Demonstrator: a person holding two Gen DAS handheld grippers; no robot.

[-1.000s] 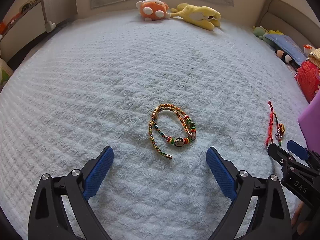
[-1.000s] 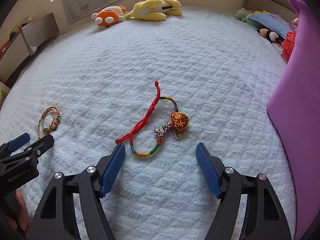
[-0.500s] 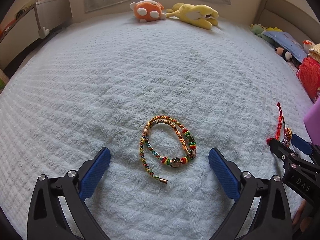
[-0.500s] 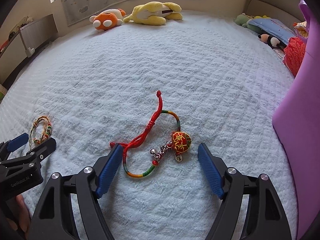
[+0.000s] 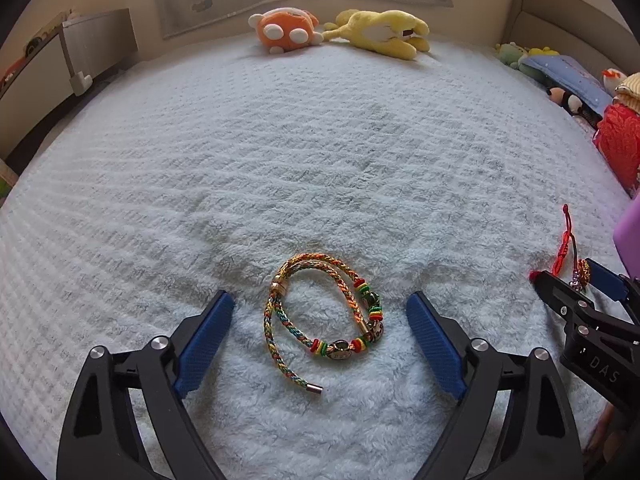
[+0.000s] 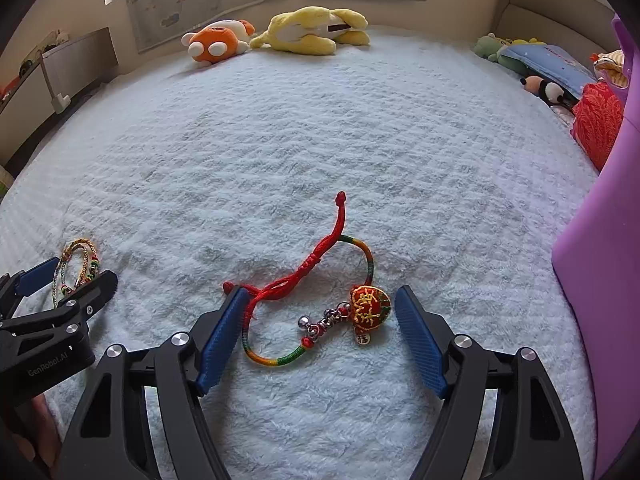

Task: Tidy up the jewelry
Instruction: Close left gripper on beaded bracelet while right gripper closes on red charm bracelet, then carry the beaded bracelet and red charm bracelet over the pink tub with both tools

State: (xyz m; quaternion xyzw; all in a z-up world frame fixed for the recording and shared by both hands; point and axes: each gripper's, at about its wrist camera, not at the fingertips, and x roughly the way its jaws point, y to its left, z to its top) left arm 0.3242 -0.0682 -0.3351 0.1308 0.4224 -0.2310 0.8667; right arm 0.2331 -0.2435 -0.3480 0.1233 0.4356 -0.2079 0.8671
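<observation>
A multicoloured braided bracelet [image 5: 316,258] with beads lies on the pale fluffy blanket [image 5: 280,160], its loop between the blue pads of my left gripper [image 5: 320,300]. The jaws are closing and neither pad touches it. It also shows at the left in the right wrist view as the braided bracelet [image 6: 80,256]. A red cord bracelet [image 6: 320,254] with an embroidered charm [image 6: 370,308] and small bells lies between the pads of my right gripper [image 6: 322,292], which stands open. Its left pad sits right against the red cord.
A purple box [image 6: 600,280] stands close on the right. An orange plush [image 5: 284,34] and a yellow plush [image 5: 380,32] lie at the far edge. Several soft toys [image 5: 560,72] and a red cushion [image 5: 618,140] line the right side.
Both grippers have come forward and down over their bracelets, which now lie between the pads. The left jaws have narrowed a little in the last half second.
</observation>
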